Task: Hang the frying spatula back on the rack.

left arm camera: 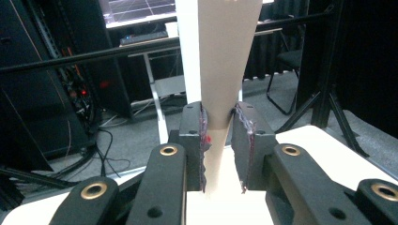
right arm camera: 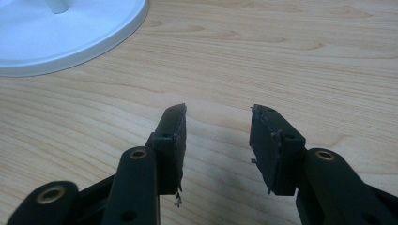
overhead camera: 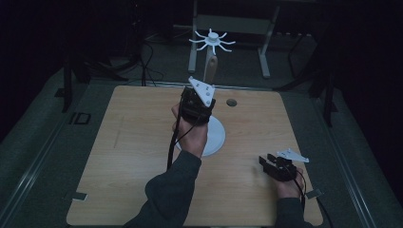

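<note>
Centrally, stand (overhead camera: 212, 71) between left tongs (left arm camera: 219, 140).

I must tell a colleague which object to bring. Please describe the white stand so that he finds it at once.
On the wooden table, look near the middle for a round white base. A pale post rises from it, clamped by the left hand-held gripper, with a white spoked crown on top. Nothing else there stands upright.

The table (right arm camera: 291, 56) is pale matt wood grain, the stand's round base (right arm camera: 61, 33) smooth white plastic, its post (left arm camera: 220, 70) matt cream, the gripper jaws matt black.
</note>
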Demonstrator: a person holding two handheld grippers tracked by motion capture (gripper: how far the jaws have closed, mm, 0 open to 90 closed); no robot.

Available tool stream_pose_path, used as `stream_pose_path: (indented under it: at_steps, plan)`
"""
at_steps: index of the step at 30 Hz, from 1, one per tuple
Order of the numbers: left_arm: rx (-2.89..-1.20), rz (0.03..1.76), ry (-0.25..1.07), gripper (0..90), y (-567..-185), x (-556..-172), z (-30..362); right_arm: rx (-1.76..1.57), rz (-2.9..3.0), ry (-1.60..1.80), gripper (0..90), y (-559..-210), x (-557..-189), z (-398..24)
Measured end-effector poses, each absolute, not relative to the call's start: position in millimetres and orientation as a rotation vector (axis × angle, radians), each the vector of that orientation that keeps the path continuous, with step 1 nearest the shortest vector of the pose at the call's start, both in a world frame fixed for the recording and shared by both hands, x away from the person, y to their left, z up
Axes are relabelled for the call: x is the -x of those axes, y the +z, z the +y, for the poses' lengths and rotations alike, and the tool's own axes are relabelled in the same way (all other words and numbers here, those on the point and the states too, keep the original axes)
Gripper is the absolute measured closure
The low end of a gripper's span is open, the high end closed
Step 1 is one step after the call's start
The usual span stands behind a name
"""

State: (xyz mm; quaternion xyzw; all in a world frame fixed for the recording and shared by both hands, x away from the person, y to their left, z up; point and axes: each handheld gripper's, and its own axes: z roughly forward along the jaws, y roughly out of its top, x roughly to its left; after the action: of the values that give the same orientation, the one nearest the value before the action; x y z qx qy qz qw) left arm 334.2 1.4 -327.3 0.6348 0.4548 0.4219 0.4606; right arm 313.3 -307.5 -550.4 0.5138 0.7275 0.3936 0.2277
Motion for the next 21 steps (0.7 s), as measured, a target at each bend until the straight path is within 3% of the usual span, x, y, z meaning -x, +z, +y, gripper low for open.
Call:
stream_pose_path:
  at_steps: [21]
  plan:
    - [-1.558,1.171,1.103,74.8,-321.8,-338.6,-7.1,-1.413,2.002,1.089,56.0,-550.3,-313.1,-308.4]
